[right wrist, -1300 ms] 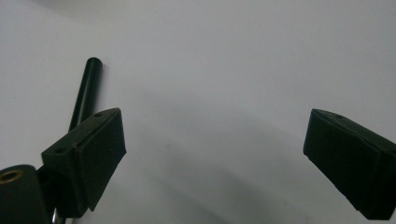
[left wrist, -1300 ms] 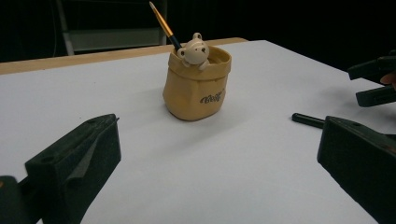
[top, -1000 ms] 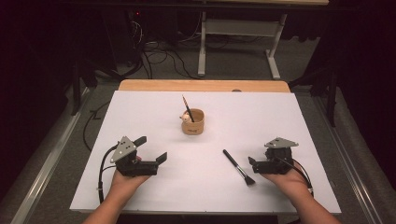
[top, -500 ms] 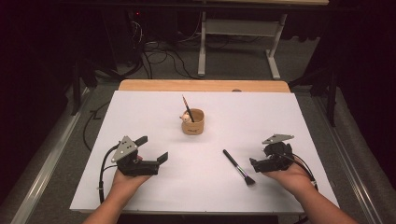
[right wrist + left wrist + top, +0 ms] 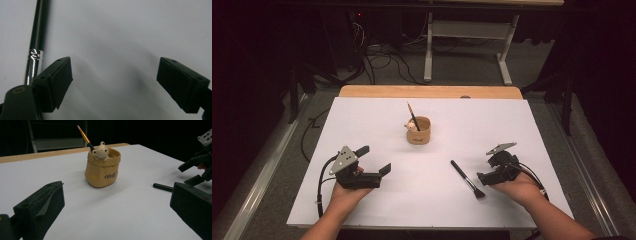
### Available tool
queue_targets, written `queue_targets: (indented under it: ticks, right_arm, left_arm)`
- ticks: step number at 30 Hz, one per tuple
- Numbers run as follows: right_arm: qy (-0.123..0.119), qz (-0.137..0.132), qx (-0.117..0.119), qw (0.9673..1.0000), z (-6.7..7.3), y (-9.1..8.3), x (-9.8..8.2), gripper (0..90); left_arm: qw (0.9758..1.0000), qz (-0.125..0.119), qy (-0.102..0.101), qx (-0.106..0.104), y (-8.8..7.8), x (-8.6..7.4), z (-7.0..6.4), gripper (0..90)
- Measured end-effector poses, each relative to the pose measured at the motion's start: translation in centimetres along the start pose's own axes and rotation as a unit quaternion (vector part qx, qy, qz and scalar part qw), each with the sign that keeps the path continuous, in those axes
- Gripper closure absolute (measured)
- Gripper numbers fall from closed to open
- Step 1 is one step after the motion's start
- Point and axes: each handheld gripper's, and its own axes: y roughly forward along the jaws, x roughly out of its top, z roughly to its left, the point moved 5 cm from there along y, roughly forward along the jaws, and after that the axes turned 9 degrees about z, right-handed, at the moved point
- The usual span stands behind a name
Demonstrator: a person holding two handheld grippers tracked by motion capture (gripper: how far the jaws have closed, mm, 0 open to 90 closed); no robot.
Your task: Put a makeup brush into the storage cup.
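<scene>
My right gripper (image 5: pixel 484 178) rests on the near right part of the white table (image 5: pixel 362 120), pointing left toward the black brush (image 5: pixel 467 179) that lies flat there. Its jaws stand wide apart and have just been closing a little, with nothing between them but bare table. In the right gripper view the brush (image 5: pixel 35 45) runs just outside one jaw, its silver band right beside that pad; I cannot tell whether it touches.

My left gripper (image 5: pixel 374 161) sits at the near left, well apart from the brush, its jaws spread open on nothing. It looks toward the tan pot (image 5: pixel 102 168) with a small bear figure (image 5: pixel 100 151) on its rim and a thin paintbrush (image 5: pixel 84 135) leaning out of it. The pot (image 5: pixel 419 131) stands upright near the middle of the table, farther away than both my hands.
</scene>
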Motion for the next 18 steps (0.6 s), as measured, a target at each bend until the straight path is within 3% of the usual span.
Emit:
queue_targets:
  ticks: [4,18]
  right_arm:
    - [-0.005,0.028,0.011,0.9995,0.15,0.09,-0.14,17.3]
    - [-0.017,0.071,0.022,0.9971,0.32,0.01,-0.1,22.0]
  left_arm:
    - [1.0,0.003,0.003,0.0,0.13,-0.07,-0.09,0.0]
    - [0.9999,0.005,0.01,-0.002,0.25,-0.13,-0.33,0.0]
